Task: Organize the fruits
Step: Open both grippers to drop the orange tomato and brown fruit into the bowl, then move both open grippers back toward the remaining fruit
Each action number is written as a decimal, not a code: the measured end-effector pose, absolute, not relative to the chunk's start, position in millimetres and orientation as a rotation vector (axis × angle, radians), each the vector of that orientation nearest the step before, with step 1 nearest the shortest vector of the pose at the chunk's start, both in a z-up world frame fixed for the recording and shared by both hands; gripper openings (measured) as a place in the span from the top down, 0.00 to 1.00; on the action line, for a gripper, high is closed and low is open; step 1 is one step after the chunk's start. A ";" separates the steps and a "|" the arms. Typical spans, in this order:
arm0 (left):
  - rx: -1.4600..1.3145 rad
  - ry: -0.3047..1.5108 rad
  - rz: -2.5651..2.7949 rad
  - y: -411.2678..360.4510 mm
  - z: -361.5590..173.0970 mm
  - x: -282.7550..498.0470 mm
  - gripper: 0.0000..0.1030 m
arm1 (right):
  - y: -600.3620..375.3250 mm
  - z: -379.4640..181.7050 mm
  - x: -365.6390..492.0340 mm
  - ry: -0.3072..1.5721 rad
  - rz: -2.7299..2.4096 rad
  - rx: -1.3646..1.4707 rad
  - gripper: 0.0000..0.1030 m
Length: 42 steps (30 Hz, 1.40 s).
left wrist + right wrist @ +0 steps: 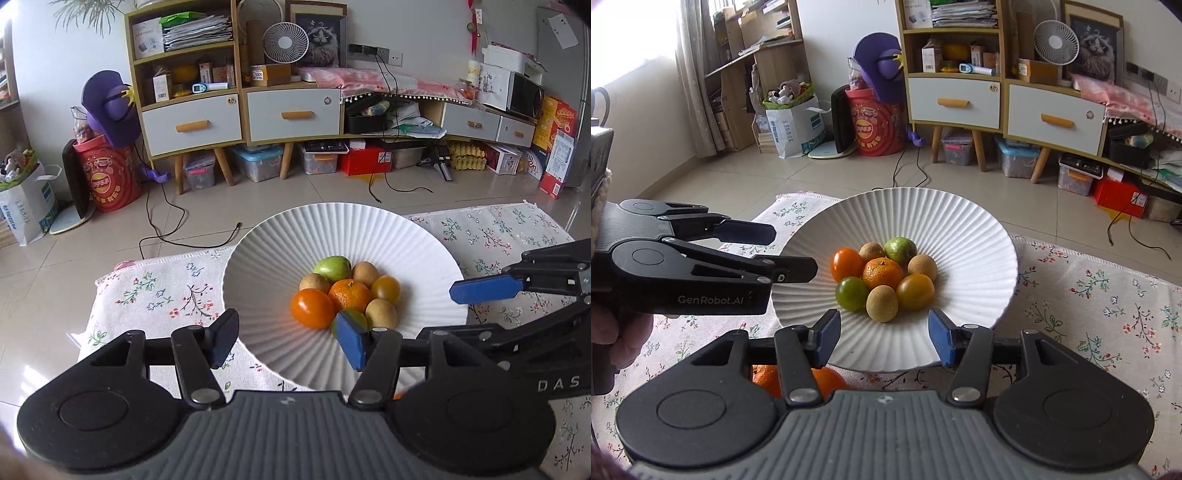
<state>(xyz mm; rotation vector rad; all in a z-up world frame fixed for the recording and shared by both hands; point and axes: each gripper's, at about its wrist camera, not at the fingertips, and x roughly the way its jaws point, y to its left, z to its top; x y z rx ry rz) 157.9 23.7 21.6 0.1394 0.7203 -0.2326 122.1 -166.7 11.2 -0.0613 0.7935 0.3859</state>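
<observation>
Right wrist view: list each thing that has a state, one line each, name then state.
White ribbed plate: upright on the floral cloth, holding eight fruits.
Mandarin: in the plate's middle, ringed by the other fruits.
Left hand-held gripper: open, empty, beside the plate.
Right hand-held gripper: open, empty, over the plate's near rim.
Cabinet drawers: shut.

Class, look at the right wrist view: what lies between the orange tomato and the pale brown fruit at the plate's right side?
The mandarin lies between the orange tomato and that brown fruit, touching both, in the right wrist view.
</observation>
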 end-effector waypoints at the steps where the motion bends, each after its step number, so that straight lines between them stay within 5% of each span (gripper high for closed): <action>1: 0.139 0.723 -0.224 23.9 23.1 154.0 0.48 | -166.6 13.8 120.1 0.791 0.381 -0.062 0.49; 27: 0.083 0.771 -0.126 23.7 31.5 77.0 0.10 | -171.5 31.5 55.6 0.773 0.322 -0.106 0.16; 42: 0.031 0.825 -0.137 33.3 1.3 39.6 0.09 | -175.2 14.2 15.2 0.786 0.330 -0.127 0.08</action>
